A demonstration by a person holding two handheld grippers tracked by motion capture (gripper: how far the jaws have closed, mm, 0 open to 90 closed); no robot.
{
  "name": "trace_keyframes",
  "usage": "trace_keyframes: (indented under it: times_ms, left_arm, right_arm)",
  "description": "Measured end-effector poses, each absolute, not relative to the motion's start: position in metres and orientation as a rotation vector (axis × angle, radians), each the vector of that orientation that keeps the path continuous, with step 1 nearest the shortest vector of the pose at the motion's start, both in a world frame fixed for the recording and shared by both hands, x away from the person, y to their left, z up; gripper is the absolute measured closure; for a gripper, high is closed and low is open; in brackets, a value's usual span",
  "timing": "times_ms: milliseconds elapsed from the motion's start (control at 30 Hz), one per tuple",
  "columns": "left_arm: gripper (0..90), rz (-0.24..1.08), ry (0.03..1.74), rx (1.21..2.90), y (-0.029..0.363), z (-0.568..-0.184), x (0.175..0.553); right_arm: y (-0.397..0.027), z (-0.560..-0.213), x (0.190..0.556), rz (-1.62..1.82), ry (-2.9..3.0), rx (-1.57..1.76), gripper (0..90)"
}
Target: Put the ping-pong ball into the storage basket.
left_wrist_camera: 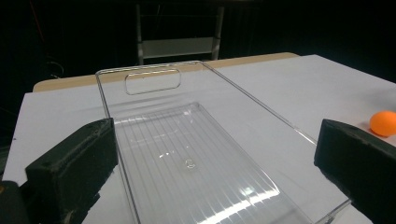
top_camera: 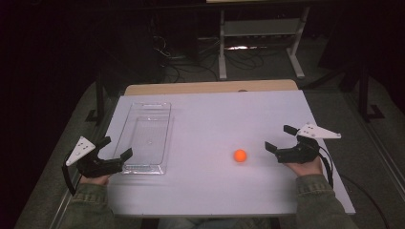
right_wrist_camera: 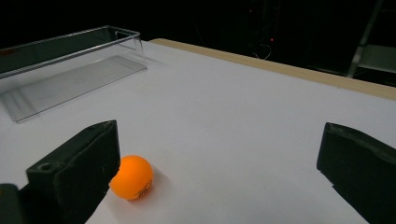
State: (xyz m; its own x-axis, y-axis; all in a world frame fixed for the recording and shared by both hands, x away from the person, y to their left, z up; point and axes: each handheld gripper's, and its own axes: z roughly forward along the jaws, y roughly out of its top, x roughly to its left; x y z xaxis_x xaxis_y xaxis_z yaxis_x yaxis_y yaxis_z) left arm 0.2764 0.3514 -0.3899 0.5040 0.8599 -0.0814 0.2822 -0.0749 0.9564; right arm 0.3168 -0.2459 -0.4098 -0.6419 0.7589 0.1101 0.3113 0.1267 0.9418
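Observation:
A small orange ball (top_camera: pixel 240 155) lies on the white table (top_camera: pixel 215 119), right of centre. My right gripper (top_camera: pixel 280 138) is open just to the right of it, jaws pointing left. In the right gripper view the ball (right_wrist_camera: pixel 132 177) sits on the table beside my left-hand jaw, not between the jaws. A clear plastic tray (top_camera: pixel 145 138) lies empty on the left half of the table. My left gripper (top_camera: pixel 116 147) is open at the tray's near left corner. Through the left gripper view the tray (left_wrist_camera: pixel 187 158) lies between the jaws, with the ball (left_wrist_camera: pixel 384 123) far right.
The table's wooden back edge (top_camera: pixel 210 88) borders a dark floor with cables and a white metal frame (top_camera: pixel 260 33) behind. A person's forearms in green sleeves (top_camera: pixel 317 202) come in from the bottom. Open white surface lies between tray and ball.

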Motion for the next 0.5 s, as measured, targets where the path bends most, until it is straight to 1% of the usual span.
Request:
trace_keyframes:
  times_ms: [500]
  left_arm:
    - [0.0, 0.640, 0.996, 1.640, 0.3506, -0.3888, 0.2763]
  right_arm:
    - [-0.2454, -0.4110, 0.3165, 1.520, 2.009, 1.043, 0.0]
